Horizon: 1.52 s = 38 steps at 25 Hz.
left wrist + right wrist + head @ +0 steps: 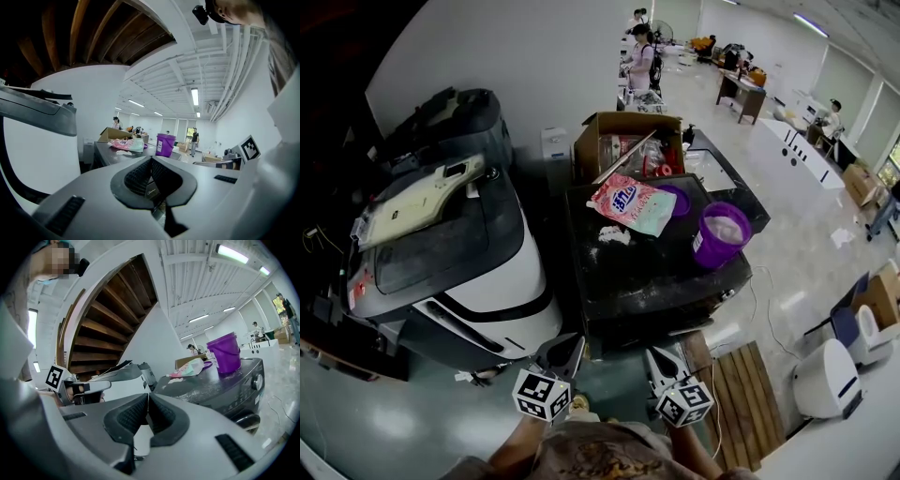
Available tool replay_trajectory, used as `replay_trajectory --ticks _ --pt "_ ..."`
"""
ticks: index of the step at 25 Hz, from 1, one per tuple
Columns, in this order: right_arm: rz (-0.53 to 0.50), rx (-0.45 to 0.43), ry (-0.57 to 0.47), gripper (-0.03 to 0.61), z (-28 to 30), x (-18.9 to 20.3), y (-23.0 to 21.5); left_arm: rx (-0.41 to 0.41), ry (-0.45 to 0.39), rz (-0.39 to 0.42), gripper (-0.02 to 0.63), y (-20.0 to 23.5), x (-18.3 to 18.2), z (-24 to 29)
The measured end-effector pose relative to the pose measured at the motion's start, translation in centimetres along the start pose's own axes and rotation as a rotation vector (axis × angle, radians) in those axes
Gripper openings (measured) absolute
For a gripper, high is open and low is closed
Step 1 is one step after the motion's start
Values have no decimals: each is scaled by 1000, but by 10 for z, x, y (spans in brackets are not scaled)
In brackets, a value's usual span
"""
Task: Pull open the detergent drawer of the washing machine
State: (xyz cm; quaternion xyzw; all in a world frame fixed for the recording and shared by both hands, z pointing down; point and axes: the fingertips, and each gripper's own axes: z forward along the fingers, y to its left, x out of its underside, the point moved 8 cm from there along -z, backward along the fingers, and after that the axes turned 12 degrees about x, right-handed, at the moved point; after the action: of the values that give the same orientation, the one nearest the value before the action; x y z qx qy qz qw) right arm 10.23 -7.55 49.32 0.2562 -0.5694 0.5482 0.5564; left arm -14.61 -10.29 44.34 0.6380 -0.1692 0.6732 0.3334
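Approach is the step in hand, as I am judging it. The washer [647,272] is standing just ahead of the person, dark and boxy, and neither tool is touching it. The drawer is not showing clearly in any view. It is probably sitting in the front panel, along the band where the dial [256,381] is showing in the right gripper view.

Doing this well is calling for one pair of tongs to be spreading before it arrives. It should be coming in level at the drawer's lip, pinching or hooking that edge, then drawing straight back toward the body without twisting, so nothing is jamming. The bucket [721,234], bag [634,204] and box [628,141] are resting on the washer's top, so a smooth, gentle pull is mattering.

Left tongs [570,345] are sitting pressed together with nothing between them, hovering near the washer's near corner. Right tongs [656,356] are likewise pressed together and empty, held just beside the left pair.
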Motion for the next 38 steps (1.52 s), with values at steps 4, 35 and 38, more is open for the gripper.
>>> replay_trajectory --ticks 4,35,38 --pt "58 -15 -11 37 2 0 1 9 4 -5 23 3 0 2" --pt "583 -212 136 462 83 86 -35 -21 63 -41 23 14 22 -1" --pt "628 -251 105 462 98 90 -38 -27 81 -47 23 13 25 -2"
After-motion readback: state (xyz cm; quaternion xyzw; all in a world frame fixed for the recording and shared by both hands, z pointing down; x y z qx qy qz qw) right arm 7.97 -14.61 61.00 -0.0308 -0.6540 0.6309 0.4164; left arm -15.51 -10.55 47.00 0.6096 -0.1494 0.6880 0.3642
